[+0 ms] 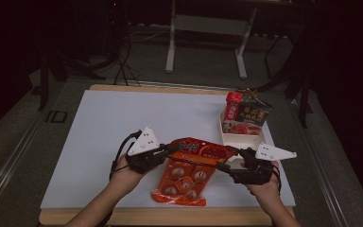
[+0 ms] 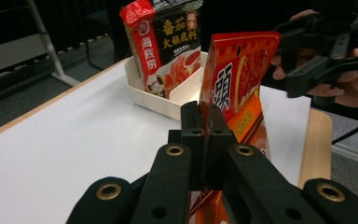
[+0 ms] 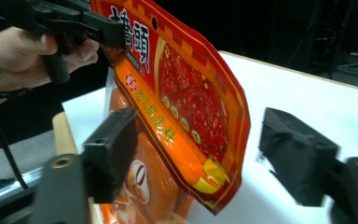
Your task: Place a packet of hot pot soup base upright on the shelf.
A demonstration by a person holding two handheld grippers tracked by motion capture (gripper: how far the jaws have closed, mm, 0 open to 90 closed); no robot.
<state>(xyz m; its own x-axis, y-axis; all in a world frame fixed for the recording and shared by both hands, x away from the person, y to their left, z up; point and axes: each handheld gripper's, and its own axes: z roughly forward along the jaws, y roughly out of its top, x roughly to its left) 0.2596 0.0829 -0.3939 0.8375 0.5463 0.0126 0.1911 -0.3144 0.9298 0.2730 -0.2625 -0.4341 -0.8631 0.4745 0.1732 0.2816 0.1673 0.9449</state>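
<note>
A red and orange sauce packet (image 1: pixel 189 172) is lifted at its top, its lower end resting on the white table. My left gripper (image 1: pixel 172 148) is shut on the packet's top left corner; in the left gripper view the jaws (image 2: pixel 205 133) pinch the thin edge of the packet (image 2: pixel 240 74). My right gripper (image 1: pixel 229 159) stands open at the packet's right edge. In the right gripper view the packet (image 3: pixel 191 93) hangs between the two spread fingers, touching neither, with the gripper's midpoint (image 3: pixel 205 154) on its lower part. The left gripper (image 3: pixel 98 28) holds the top corner there.
A white divided tray (image 1: pixel 244 138) sits at the table's right, with a dark and red packet (image 1: pixel 246 113) standing upright in its far compartment. The tray (image 2: pixel 161 102) and that packet (image 2: pixel 168 42) lie beyond the left jaws. The table's wooden front edge (image 1: pixel 170 216) runs below the hands.
</note>
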